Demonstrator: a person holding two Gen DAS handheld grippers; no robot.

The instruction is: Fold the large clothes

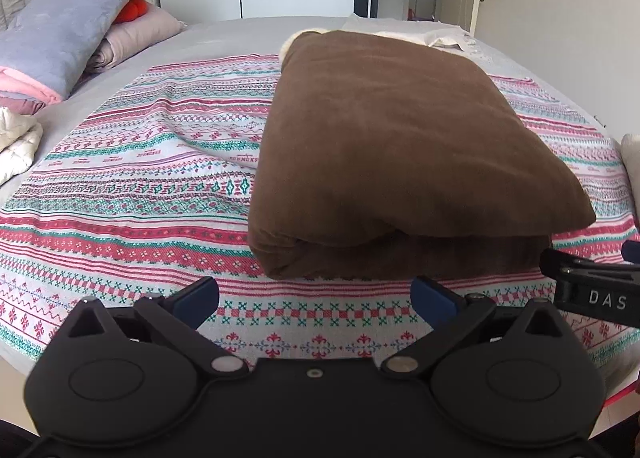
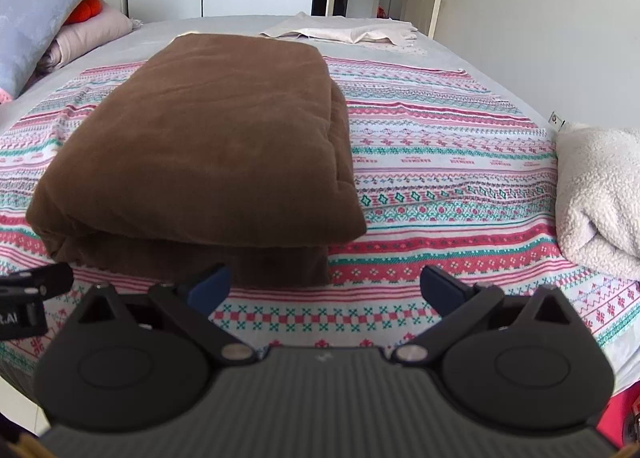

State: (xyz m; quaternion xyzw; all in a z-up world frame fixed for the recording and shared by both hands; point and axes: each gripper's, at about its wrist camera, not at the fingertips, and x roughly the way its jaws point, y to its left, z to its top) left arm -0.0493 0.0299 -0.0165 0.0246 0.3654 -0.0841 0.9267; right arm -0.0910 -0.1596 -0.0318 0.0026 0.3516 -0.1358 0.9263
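**Brown garment folded on the patterned bedspread, both claws spread wide**

The brown garment (image 1: 404,146) lies folded into a thick, layered rectangle, its folded end facing the near edge of the bed. The left gripper (image 1: 316,296) hovers just short of that end with its blue-tipped fingers (image 1: 200,294) wide apart and holding nothing. The right gripper (image 2: 325,286) is likewise spread and empty, near the garment's near right corner; its left finger overlaps the cloth's edge in view, contact unclear. Under the garment spreads a red, green and white patterned bedspread (image 2: 440,162). A fluffy cream blanket (image 2: 600,194) sits at the bed's right edge. Grey and pink pillows (image 1: 68,30) pile at the far left corner; pale cloth (image 2: 348,32) lies along the far edge.
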